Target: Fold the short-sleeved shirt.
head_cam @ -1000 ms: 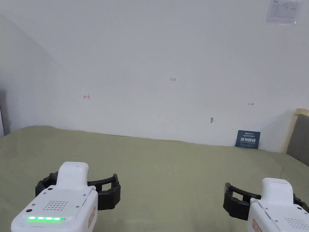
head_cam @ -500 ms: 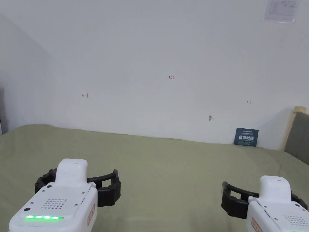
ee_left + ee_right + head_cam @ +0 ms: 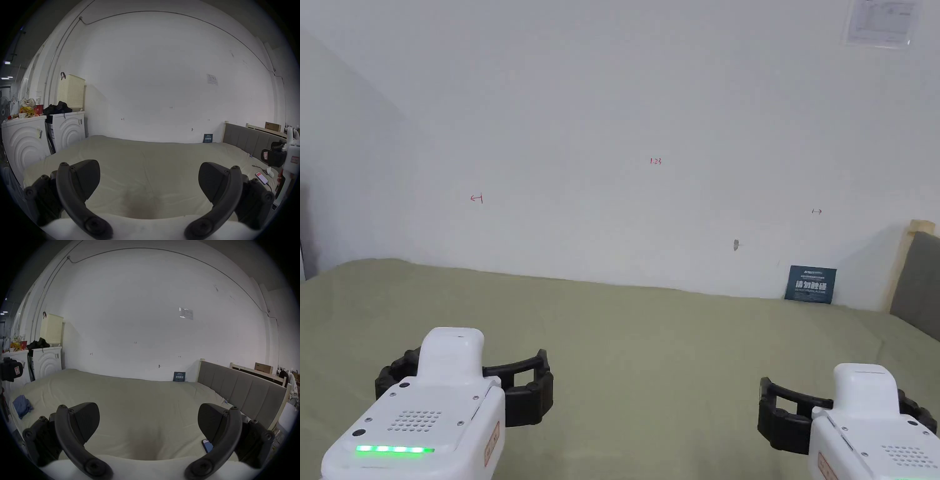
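Both grippers hover above the bed, which is covered with a pale green sheet. The left gripper has its jaws wide apart and holds nothing, and the right gripper is the same. A crumpled blue garment, probably the shirt, lies on the sheet near the bed's left edge, well apart from both grippers.
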